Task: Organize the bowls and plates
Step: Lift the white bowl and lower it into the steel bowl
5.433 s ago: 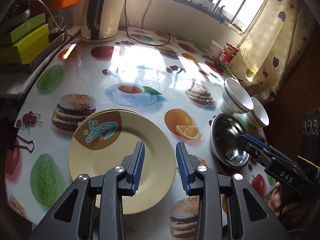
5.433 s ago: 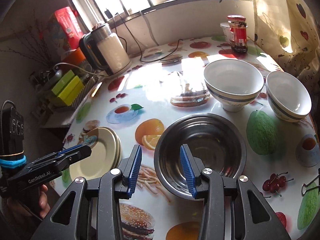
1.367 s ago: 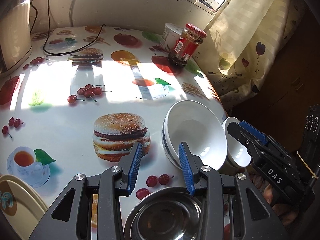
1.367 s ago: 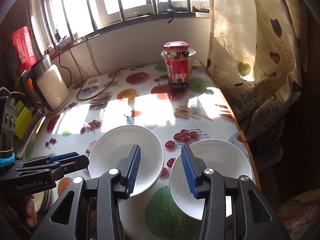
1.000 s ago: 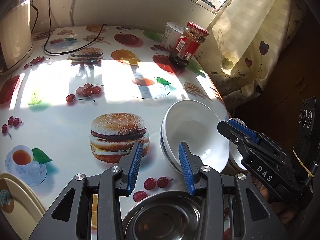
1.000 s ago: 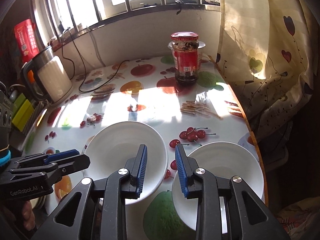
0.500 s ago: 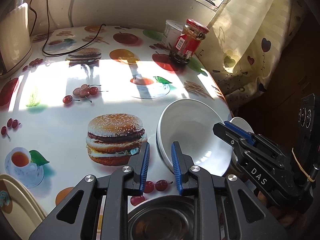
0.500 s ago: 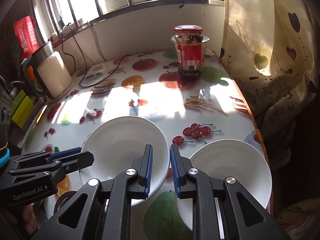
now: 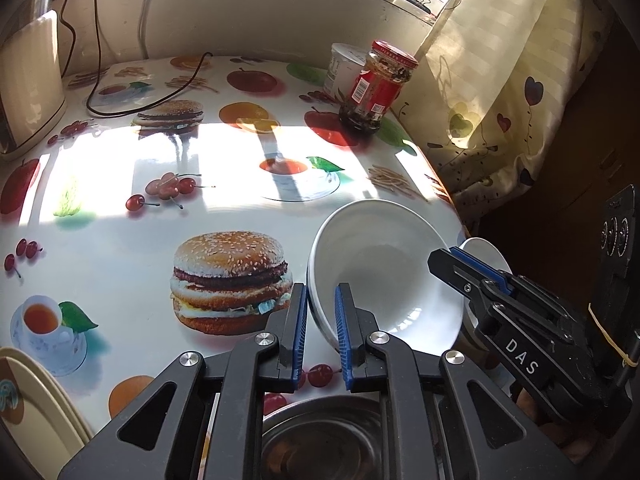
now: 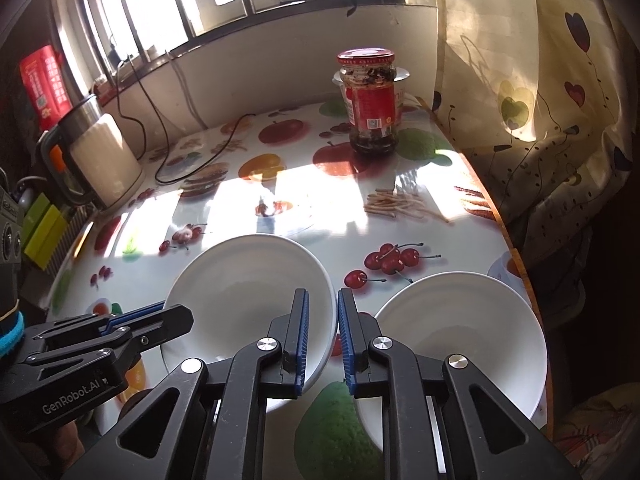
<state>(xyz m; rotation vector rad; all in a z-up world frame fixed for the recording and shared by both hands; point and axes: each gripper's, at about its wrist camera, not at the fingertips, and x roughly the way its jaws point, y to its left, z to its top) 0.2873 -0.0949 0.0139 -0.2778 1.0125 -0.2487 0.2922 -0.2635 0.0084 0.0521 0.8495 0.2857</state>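
Observation:
A white bowl (image 9: 380,268) (image 10: 248,288) sits near the table's right edge. My left gripper (image 9: 322,287) (image 10: 180,316) has the bowl's near-left rim between its blue pads, and its jaws are closing on it. My right gripper (image 10: 322,294) (image 9: 440,256) is shut on the same bowl's opposite rim. A second white bowl (image 10: 460,320) (image 9: 484,252) stands just to the right, untouched. Below the left gripper lies a steel bowl (image 9: 320,436). Stacked cream plates (image 9: 28,396) show at the lower left.
A red-lidded jar (image 9: 376,92) and a white tub (image 9: 344,68) stand at the back right. The kettle (image 10: 100,160) with its cable is at the back left. A curtain (image 10: 540,100) hangs past the table's right edge (image 10: 516,256).
Both pairs of jaws have narrowed from open onto the rim of the same white bowl. Neither hand has shifted noticeably.

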